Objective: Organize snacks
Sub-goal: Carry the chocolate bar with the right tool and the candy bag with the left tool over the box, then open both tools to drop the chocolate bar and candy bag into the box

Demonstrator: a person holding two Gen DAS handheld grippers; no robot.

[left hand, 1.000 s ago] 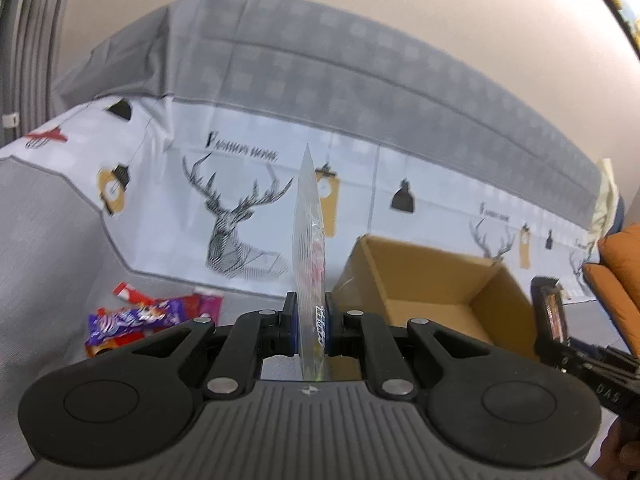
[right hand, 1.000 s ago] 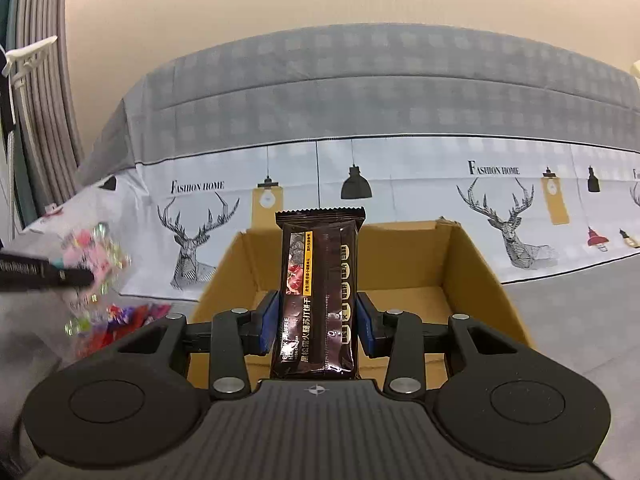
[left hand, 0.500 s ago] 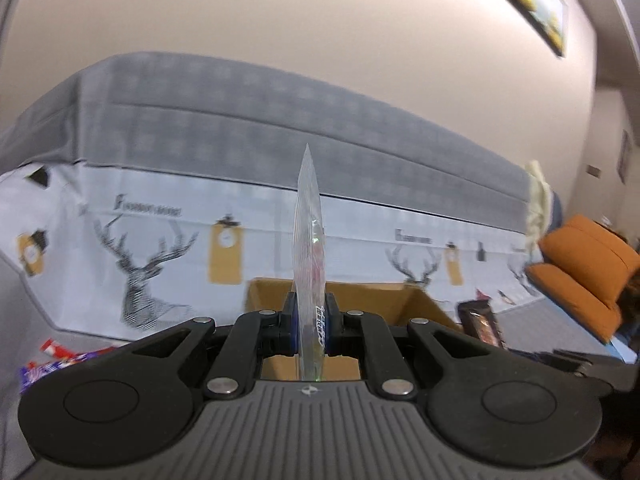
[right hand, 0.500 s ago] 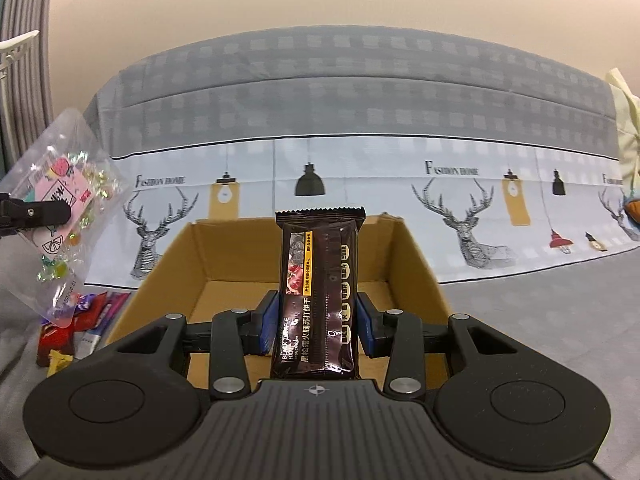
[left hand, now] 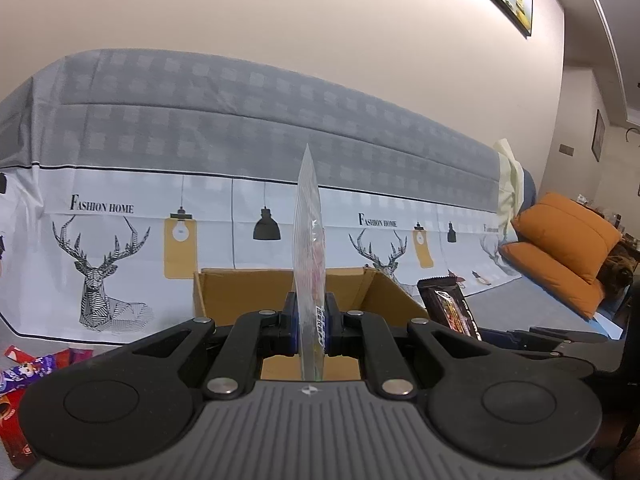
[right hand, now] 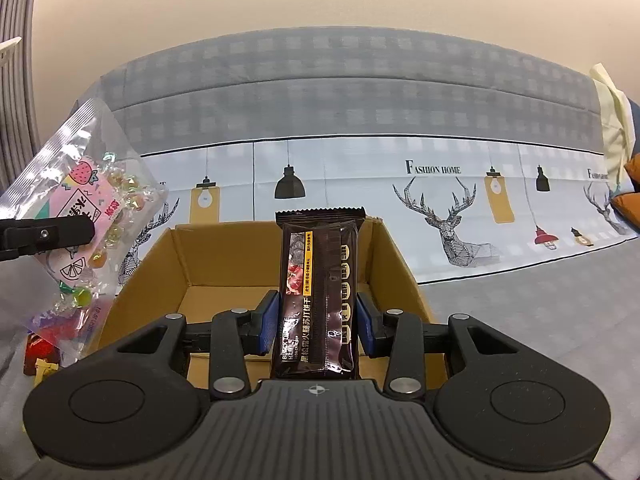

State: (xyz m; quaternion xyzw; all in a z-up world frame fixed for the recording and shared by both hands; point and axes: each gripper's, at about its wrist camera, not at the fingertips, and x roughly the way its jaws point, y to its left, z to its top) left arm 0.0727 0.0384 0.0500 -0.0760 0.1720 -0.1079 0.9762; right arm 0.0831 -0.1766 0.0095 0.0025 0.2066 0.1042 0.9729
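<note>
My left gripper is shut on a clear bag of candies, seen edge-on and standing upright. The same candy bag shows flat at the left of the right wrist view, pinched by the left fingers. My right gripper is shut on a dark brown biscuit bar, held upright over the near edge of an open cardboard box. That box lies just ahead of the left gripper, and the biscuit bar appears to its right. What lies on the box floor is mostly hidden.
Several loose snack packets lie on the grey surface left of the box, also seen as a snack pile under the candy bag. A sofa under a deer-print cover rises behind. Orange cushions sit far right.
The left gripper has swung right with the candy bag, from beside the snack pile to facing the box. The right gripper shifted slightly early on and then held still over the box.
</note>
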